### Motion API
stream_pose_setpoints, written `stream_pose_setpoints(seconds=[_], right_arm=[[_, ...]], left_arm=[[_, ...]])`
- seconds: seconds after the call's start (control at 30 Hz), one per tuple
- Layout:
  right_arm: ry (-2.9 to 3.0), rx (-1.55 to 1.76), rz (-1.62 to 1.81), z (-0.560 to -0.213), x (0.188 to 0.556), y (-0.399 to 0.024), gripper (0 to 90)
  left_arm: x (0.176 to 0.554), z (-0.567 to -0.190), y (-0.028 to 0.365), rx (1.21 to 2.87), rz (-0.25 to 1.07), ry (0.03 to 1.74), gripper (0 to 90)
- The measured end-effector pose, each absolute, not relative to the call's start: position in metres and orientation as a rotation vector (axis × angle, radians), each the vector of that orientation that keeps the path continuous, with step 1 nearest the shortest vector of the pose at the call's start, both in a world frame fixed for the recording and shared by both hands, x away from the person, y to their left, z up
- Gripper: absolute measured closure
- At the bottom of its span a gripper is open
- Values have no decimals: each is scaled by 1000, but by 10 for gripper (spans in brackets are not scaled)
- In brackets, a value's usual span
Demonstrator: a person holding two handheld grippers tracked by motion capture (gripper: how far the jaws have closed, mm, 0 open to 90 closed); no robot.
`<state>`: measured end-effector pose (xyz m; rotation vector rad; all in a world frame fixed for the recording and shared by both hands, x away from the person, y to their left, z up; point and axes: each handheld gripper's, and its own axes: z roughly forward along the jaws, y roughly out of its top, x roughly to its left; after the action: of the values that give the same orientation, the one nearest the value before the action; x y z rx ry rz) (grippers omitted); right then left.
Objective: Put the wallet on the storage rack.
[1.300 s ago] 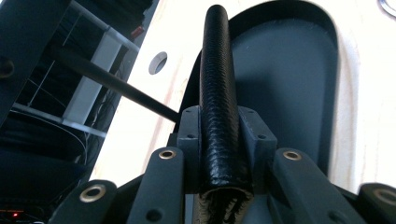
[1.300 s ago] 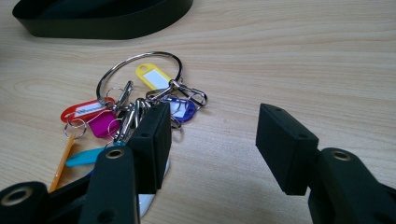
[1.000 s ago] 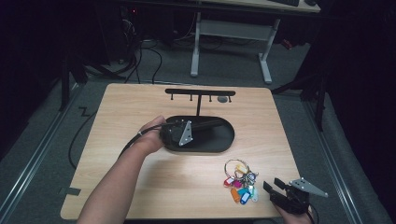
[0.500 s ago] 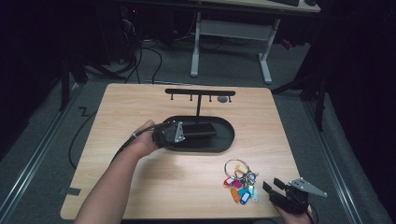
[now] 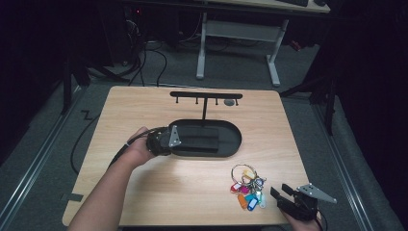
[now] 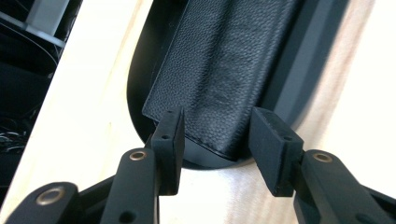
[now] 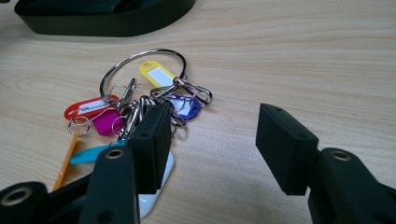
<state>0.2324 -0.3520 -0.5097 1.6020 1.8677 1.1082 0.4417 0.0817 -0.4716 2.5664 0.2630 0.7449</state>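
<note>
A black oval tray (image 5: 234,144) (image 6: 135,93) lies mid-table with a black leather pad (image 5: 202,139) (image 6: 219,70) inside it. My left gripper (image 5: 180,140) (image 6: 217,140) is at the tray's left end. Its jaws have just been opening and now stand open, with the pad's near end between them and the right pad clear of it. A key ring with coloured tags (image 5: 248,185) (image 7: 144,88) lies at the front right. My right gripper (image 5: 280,191) (image 7: 212,135) rests just right of the keys, open, with bare table between its fingers.
A black T-shaped hook stand (image 5: 206,95) rises from the tray's far side, with a small grey disc (image 5: 230,102) hanging below its bar. The table's front edge runs just under the right gripper. Cables and desk legs lie on the floor beyond.
The left hand has slid left from over the tray's middle to its left end, and its jaws have opened. The right gripper and the keys have stayed put.
</note>
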Motion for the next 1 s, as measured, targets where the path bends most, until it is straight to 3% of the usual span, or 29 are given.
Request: stream_pose_setpoints(seconds=[0.37, 0.5, 0.7, 1.0], right_arm=[[1880, 1603, 1100, -510, 233, -351, 476], [1881, 1600, 1101, -510, 233, -351, 478], [1881, 1601, 1104, -509, 233, -352, 486], [1905, 1586, 1105, -510, 234, -349, 495]], left_arm=[[404, -473, 101, 2407, 612, 429, 536], [389, -477, 116, 2321, 482, 527, 550], [365, -486, 132, 2258, 435, 601, 553], [320, -507, 158, 2130, 360, 772, 412]])
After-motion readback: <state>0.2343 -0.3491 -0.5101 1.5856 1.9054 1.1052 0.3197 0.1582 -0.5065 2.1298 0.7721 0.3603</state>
